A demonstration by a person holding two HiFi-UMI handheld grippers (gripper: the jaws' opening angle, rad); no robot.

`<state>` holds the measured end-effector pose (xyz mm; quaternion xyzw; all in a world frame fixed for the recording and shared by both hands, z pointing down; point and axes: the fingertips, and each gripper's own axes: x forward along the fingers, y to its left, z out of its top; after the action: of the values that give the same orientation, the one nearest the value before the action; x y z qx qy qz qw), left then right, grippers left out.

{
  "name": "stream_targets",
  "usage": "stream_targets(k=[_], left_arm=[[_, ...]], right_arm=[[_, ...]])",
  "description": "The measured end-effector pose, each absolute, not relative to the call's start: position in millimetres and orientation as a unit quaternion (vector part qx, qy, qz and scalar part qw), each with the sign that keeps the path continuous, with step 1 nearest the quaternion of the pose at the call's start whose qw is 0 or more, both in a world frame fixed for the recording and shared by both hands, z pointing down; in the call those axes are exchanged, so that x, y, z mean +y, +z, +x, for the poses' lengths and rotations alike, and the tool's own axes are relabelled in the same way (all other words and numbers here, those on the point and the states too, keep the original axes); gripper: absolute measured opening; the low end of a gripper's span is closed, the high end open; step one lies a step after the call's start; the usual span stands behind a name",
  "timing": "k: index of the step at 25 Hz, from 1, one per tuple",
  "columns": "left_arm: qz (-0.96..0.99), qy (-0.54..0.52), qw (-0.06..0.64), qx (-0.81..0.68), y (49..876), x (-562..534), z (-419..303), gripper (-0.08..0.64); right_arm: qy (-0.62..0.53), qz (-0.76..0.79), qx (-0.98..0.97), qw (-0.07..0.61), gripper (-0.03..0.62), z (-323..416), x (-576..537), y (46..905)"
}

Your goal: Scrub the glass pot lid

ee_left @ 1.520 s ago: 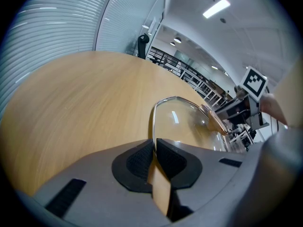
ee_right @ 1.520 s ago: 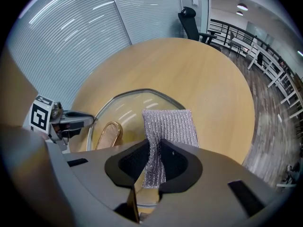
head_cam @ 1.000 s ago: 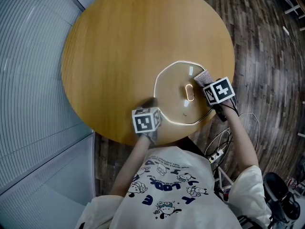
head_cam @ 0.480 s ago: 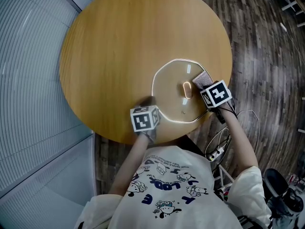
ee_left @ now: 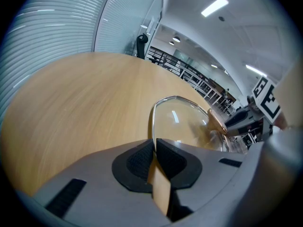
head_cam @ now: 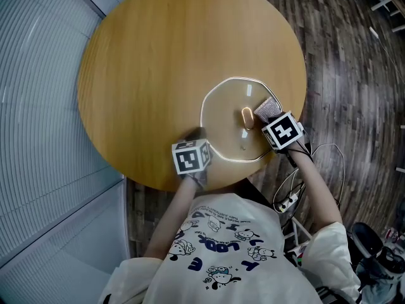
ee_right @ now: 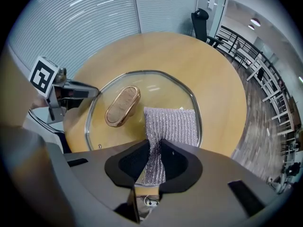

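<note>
1. Progress looks mid-way: the scrubbing pad (ee_right: 170, 126) lies flat on the glass pot lid (head_cam: 229, 126), just beside the gold knob (ee_right: 122, 106), on the side toward the lid's right rim.
2. The right gripper (ee_right: 154, 161) has its jaws clamped on the near end of the pad, and the rest of the pad is spread over the glass.
3. The left gripper (ee_left: 154, 156) has its jaws pinched on the lid's metal rim at the near-left edge, which steadies the lid.
4. The lid sits on the round wooden surface (head_cam: 152, 56), close to the edge nearest the person.
5. No suds or grime show on the glass, so how much is already clean can't be told. The part left of the knob probably remains to be covered.
6. The knob is the one obstacle, and the pad has to work round it.
7. Elsewhere the surface carries nothing. A cable (head_cam: 316, 154) trails over the dark wood floor (head_cam: 354, 75) below the right arm, well clear of the work.
</note>
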<state>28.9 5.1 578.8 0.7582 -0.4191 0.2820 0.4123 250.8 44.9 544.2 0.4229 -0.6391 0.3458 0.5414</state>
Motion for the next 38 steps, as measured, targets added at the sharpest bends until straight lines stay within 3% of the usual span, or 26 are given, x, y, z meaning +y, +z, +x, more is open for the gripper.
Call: stream_targets(k=[22, 38], left_arm=[[0.761, 0.279, 0.414, -0.414, 579, 6, 29, 0.031], [0.765, 0.275, 0.414, -0.410, 586, 7, 24, 0.031]], right_arm=[[0.366, 0.402, -0.639, 0.544, 0.076, 227, 89, 550], [0.419, 0.384, -0.649, 0.506, 0.077, 189, 114, 557]])
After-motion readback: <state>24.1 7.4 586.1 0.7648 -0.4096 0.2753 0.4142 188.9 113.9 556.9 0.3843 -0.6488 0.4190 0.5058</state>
